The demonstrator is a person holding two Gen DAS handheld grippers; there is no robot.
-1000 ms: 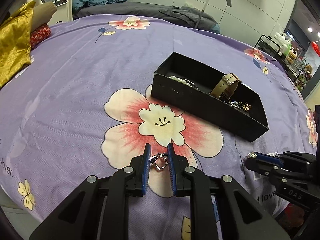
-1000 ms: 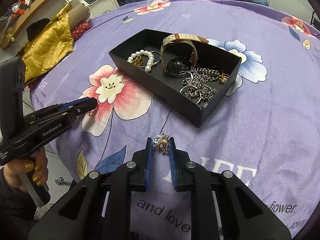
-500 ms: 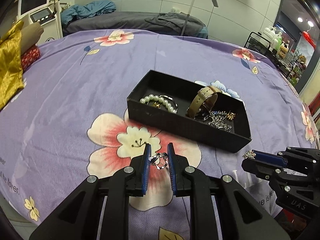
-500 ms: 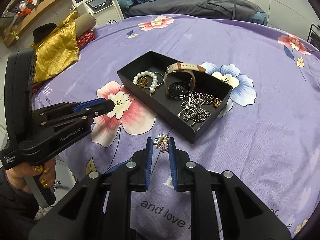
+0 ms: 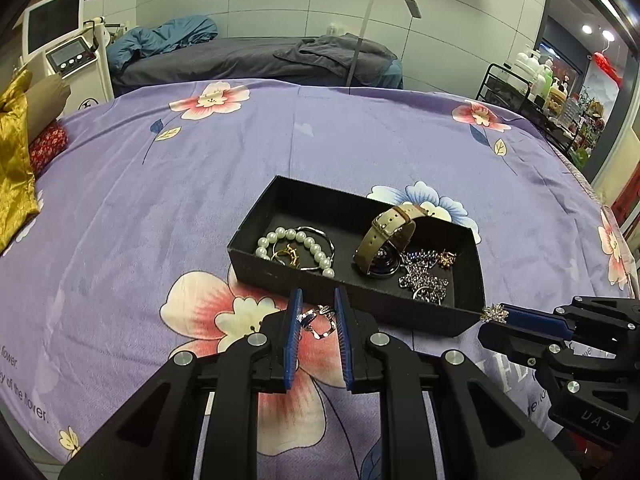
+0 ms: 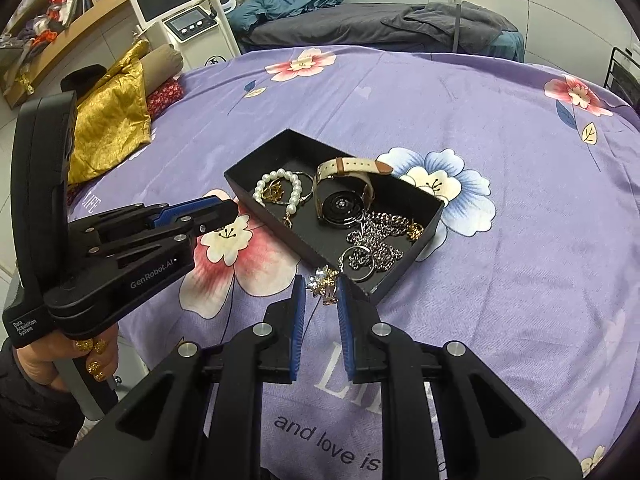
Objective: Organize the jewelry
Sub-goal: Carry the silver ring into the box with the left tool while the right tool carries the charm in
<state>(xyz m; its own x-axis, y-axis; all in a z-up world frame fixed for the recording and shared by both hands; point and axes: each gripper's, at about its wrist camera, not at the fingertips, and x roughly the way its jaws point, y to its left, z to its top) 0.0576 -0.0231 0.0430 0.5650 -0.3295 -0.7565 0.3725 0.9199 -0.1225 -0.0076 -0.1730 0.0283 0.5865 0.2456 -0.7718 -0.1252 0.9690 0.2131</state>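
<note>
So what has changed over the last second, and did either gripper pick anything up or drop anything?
Both grippers lifted and tilted to look down into the black box. Nothing was taken or released: the left gripper still clamps the silver ring, the right gripper the sparkly earring. The pearl bracelet, watch and chains stayed put.

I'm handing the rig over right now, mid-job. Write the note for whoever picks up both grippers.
Left gripper: shut on a silver ring, held in front of the near wall of the black box.
Right gripper: shut on a gold and crystal brooch, held at the box's near corner.
Done: pearl bracelet, watch and silver chain already lie in the box on the purple floral cloth.
Left: carry both pieces over the rim, open, release inside. Nothing else loose is visible on the cloth.
</note>
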